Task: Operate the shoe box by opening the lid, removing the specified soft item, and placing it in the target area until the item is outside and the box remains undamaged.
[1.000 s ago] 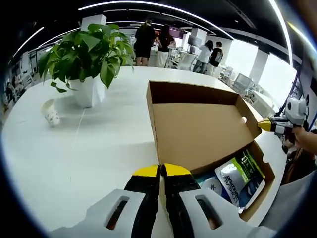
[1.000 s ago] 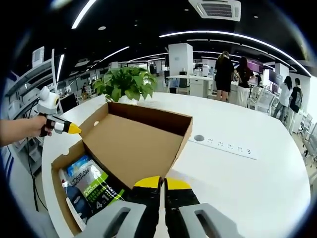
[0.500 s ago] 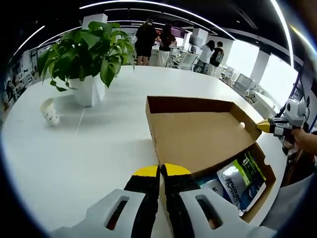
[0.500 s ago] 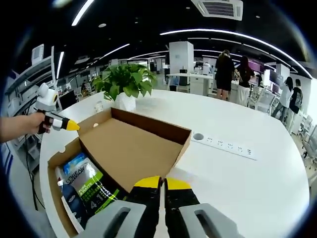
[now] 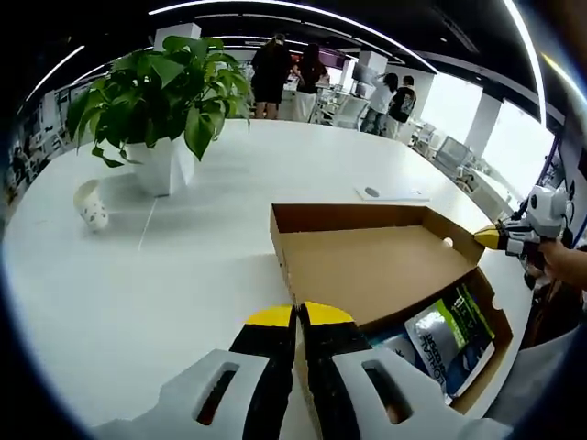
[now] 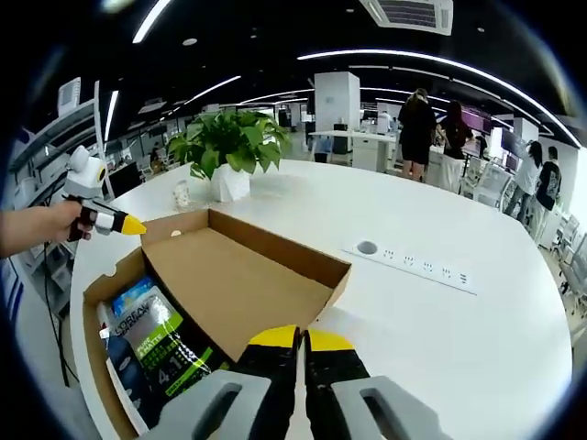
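Note:
A brown cardboard shoe box (image 5: 492,356) (image 6: 94,295) stands open on the white table. Its lid (image 5: 367,270) (image 6: 229,284) leans far back, inner side up. A soft green, white and blue pouch (image 5: 449,330) (image 6: 151,335) lies inside the box. My left gripper (image 5: 298,314) is shut on the lid's near corner; its yellow tip (image 6: 131,225) meets the lid's left corner in the right gripper view. My right gripper (image 6: 298,335) is shut on the other lid corner, and in the left gripper view it shows at the far right (image 5: 487,237).
A potted plant (image 5: 160,101) (image 6: 229,147) stands on the round white table (image 5: 138,293), with a paper cup (image 5: 92,206) lying beside it. A power strip (image 6: 413,261) (image 5: 390,192) is set into the tabletop beyond the lid. People (image 5: 271,78) stand far behind.
The lid has swung further back and down toward the table, with both grippers still on its corners. More of the pouch and of the table beyond the lid now shows.

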The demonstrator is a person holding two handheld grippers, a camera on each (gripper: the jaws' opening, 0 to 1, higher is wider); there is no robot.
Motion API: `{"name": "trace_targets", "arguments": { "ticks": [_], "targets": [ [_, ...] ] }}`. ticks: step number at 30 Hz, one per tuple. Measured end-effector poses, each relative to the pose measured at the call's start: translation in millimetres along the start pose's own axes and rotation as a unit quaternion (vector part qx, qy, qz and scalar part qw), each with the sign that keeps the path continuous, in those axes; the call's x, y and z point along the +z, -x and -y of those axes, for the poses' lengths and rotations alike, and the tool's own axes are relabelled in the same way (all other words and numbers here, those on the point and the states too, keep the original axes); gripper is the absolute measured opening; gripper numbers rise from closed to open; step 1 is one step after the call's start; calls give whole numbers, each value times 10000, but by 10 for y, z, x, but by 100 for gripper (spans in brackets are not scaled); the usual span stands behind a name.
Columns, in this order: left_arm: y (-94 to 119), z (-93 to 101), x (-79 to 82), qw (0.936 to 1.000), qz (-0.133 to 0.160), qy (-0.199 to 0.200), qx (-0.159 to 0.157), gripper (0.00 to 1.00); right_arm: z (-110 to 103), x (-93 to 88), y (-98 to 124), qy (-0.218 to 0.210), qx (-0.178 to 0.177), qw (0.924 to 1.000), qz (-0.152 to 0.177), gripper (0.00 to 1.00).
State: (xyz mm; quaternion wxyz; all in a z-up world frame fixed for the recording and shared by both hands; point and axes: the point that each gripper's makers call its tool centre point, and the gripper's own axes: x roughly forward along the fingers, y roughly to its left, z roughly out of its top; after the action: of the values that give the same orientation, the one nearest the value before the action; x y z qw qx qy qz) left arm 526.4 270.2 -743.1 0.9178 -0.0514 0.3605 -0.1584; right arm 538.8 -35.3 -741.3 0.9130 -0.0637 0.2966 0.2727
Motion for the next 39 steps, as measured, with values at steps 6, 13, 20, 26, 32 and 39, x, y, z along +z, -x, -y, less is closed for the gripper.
{"name": "trace_targets", "arguments": {
  "ticks": [6, 13, 20, 26, 32, 39],
  "targets": [
    [-23, -10, -2, 10000, -19, 36, 6, 0, 13, -9, -30, 15, 7, 10000, -25, 0],
    [-31, -18, -2, 10000, -21, 56, 7, 0, 17, -15, -44, 6, -3, 10000, -39, 0],
    [-17, -12, -14, 9999, -19, 101, 10, 0, 28, -9, -72, 33, -14, 10000, -61, 0],
    [-31, -3, -15, 9999, -35, 93, 44, 0, 47, -16, -86, -6, -40, 10000, -81, 0],
    [-43, 1, -14, 10000, -56, 50, 55, 1, 12, 13, -77, 183, -26, 9998, -83, 0],
    [-31, 34, -16, 9999, -57, -123, 91, 2, -6, 12, -61, 256, -38, 9996, -82, 0]
  ]
}}
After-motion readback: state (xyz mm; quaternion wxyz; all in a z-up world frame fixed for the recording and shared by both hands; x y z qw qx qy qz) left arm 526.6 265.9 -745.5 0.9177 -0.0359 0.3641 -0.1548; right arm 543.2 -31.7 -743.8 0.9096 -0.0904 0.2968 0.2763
